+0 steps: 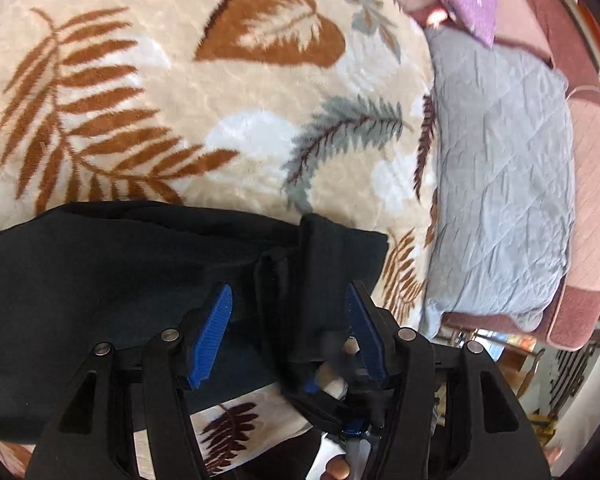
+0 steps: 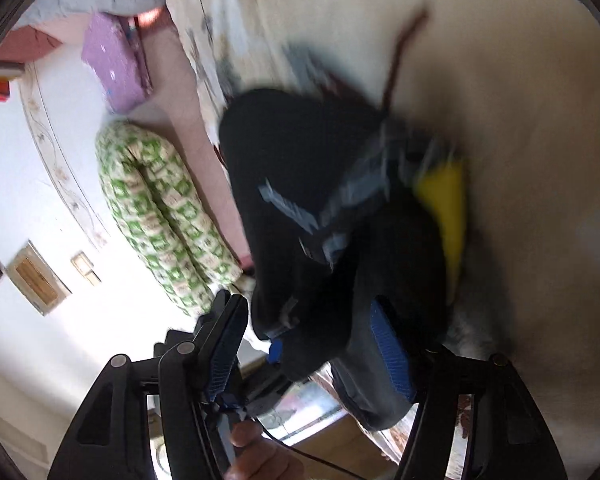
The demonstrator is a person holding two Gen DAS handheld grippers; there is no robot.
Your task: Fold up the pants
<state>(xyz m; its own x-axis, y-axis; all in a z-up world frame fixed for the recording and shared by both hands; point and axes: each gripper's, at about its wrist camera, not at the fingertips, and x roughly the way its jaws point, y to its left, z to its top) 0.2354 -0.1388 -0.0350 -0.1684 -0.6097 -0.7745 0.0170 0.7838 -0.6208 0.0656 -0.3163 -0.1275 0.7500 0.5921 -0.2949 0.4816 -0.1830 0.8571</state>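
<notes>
The left gripper hangs low over the bed, jaws apart, a raised fold of the black pants standing between its blue pads but not pinched. The pants lie on the leaf-print blanket, long axis running left to right across the left view. The right gripper also has its jaws apart; its view is blurred. Beyond lies a grey quilt.

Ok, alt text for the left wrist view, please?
Black pants lie on a cream blanket with leaf prints, a bunched fold standing between the open blue-padded left gripper. A grey quilted pillow lies to the right.
</notes>
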